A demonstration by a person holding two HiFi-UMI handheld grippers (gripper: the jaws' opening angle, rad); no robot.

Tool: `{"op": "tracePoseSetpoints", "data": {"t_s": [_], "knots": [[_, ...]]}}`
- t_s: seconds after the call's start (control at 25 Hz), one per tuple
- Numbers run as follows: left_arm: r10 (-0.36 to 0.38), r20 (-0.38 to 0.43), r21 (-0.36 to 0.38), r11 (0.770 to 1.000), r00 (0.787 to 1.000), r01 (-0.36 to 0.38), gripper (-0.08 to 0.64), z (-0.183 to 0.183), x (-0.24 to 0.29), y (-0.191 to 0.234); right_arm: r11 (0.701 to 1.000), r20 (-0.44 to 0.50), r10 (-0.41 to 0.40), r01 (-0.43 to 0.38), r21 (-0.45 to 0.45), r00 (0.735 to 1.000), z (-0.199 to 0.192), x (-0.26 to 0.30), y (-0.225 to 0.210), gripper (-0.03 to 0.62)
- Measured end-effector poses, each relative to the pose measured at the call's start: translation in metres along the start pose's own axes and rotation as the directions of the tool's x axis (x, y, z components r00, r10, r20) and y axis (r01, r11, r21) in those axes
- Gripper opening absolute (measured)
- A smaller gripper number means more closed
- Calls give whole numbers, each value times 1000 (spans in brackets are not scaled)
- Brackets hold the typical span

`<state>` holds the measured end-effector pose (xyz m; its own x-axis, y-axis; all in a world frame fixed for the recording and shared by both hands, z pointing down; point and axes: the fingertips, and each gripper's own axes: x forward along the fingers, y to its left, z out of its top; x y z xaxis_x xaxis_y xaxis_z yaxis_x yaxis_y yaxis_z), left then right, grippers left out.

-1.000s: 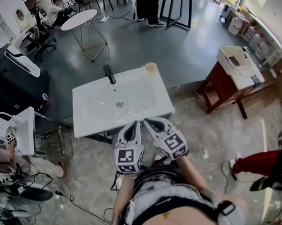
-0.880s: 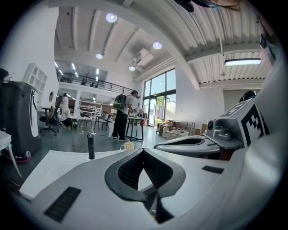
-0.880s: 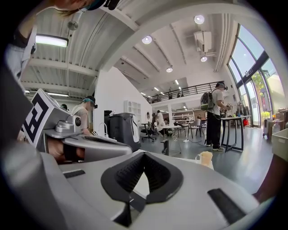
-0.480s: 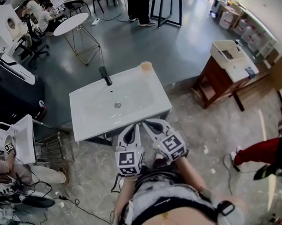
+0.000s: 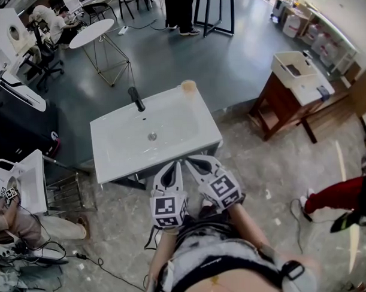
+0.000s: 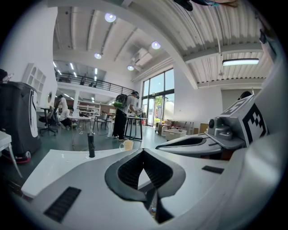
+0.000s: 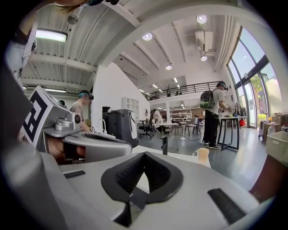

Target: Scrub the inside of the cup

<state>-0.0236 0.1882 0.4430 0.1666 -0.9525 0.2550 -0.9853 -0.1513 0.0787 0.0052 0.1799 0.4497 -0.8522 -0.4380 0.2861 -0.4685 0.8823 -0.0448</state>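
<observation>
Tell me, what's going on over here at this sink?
A person stands at a white sink, holding a left hand-held gripper and a right hand-held gripper side by side by its near edge. Both are shut and hold nothing. The cup to be scrubbed stands untouched at the sink's far right corner, apart from the black tap. Scrubbing has not begun.

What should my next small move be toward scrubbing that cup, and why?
Probably reach the right gripper forward toward the cup, opening its jaws on the way. Both it and the left gripper are shut and empty at the white sink's near edge, while the cup stands untouched on the far right corner, right of the black faucet.
</observation>
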Motion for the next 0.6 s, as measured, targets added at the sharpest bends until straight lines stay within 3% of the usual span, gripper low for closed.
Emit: {"op": "tracePoseSetpoints", "data": {"t_s": [0.6], "knots": [[18,-3,-26,999,1000,-19,11,-2,-7,-4,999,-21,28,-28,-25,999,-2,-5,6,0]]}}
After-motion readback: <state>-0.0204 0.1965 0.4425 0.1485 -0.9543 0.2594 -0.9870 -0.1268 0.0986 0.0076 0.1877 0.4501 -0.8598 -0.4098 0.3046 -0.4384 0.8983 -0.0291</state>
